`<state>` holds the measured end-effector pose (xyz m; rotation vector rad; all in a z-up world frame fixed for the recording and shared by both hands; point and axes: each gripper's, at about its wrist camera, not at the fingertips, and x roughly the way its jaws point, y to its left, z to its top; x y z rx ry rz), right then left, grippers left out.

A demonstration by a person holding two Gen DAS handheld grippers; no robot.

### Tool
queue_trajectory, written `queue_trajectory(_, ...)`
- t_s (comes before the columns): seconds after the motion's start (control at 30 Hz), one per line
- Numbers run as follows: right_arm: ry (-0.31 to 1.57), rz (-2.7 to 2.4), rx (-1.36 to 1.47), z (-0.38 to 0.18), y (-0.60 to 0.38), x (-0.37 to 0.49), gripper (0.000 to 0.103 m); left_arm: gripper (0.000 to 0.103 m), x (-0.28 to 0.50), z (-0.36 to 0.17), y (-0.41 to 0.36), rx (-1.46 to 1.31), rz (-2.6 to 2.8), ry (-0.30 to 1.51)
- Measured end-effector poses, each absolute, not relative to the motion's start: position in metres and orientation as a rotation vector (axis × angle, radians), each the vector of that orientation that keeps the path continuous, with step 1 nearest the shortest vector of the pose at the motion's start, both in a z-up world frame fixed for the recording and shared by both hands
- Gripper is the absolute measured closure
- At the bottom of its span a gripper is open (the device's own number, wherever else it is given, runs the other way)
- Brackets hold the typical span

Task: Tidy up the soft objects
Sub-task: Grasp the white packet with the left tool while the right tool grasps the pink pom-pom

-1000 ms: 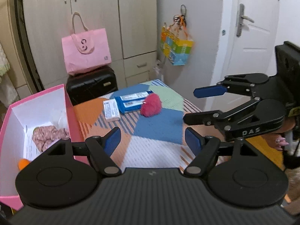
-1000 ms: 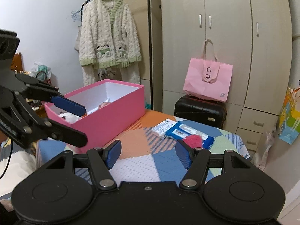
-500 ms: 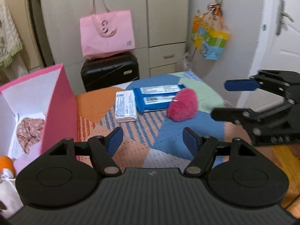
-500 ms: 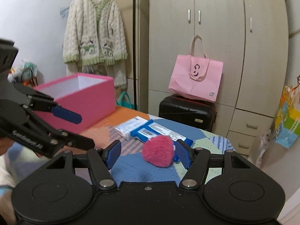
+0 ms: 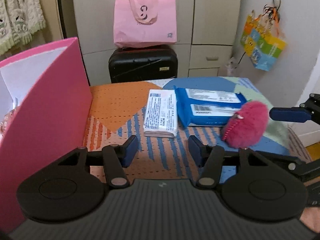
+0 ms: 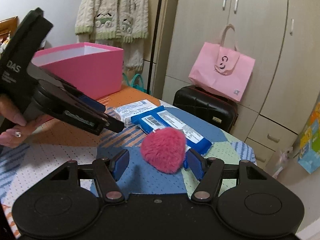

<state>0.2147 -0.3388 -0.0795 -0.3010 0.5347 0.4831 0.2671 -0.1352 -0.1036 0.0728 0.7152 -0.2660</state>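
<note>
Since the earlier frame the right tongs [image 6: 157,166] have advanced onto the pink fuzzy pouch [image 6: 163,150], wide apart and empty. The left tongs [image 5: 163,150] are likewise wide, empty. Risk: a shallow bite on plush could slip. The pouch lies on the counter [image 6: 66,132], touching the blue pack [image 6: 172,126] at its 12 o'clock; pink box [image 6: 90,70] at 10 o'clock.

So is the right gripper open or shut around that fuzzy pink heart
Open. The right gripper has its blue fingers spread either side of the pink heart, not yet squeezing it.
</note>
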Motion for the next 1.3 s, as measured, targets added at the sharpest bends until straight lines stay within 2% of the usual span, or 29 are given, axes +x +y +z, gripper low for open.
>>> queue_trajectory(0.17,0.532,0.485,-0.307,-0.086,-0.335,0.227,0.034,0.047,0.276,-0.111,-0.141,0.109,-0.209,0.69)
queue_trajectory(0.57,0.526,0.491,-0.326,-0.1,-0.333,0.242,0.034,0.034,0.291,-0.116,-0.156,0.162,-0.212,0.646)
queue_trajectory(0.63,0.52,0.489,-0.33,-0.101,-0.331,0.242,0.034,0.029,0.293,-0.117,-0.158,0.178,-0.204,0.63)
queue_trajectory(0.97,0.497,0.481,-0.374,-0.103,-0.322,0.243,0.032,0.023,0.306,-0.122,-0.153,0.104,-0.223,0.638)
queue_trajectory(1.0,0.497,0.478,-0.37,-0.103,-0.322,0.243,0.032,0.024,0.306,-0.122,-0.154,0.105,-0.223,0.637)
queue_trajectory(1.07,0.505,0.474,-0.357,-0.103,-0.323,0.244,0.035,0.039,0.304,-0.122,-0.155,0.107,-0.235,0.631)
queue_trajectory(1.1,0.511,0.473,-0.349,-0.102,-0.323,0.244,0.038,0.05,0.303,-0.121,-0.155,0.11,-0.247,0.631)
queue_trajectory(1.13,0.516,0.465,-0.342,-0.102,-0.323,0.244,0.047,0.059,0.302,-0.119,-0.156,0.112,-0.256,0.64)
queue_trajectory(1.17,0.524,0.452,-0.336,-0.101,-0.323,0.242,0.051,0.064,0.302,-0.117,-0.155,0.108,-0.257,0.649)
queue_trajectory(1.3,0.548,0.425,-0.275,-0.097,-0.327,0.236,0.053,0.064,0.3,-0.114,-0.147,0.056,-0.256,0.671)
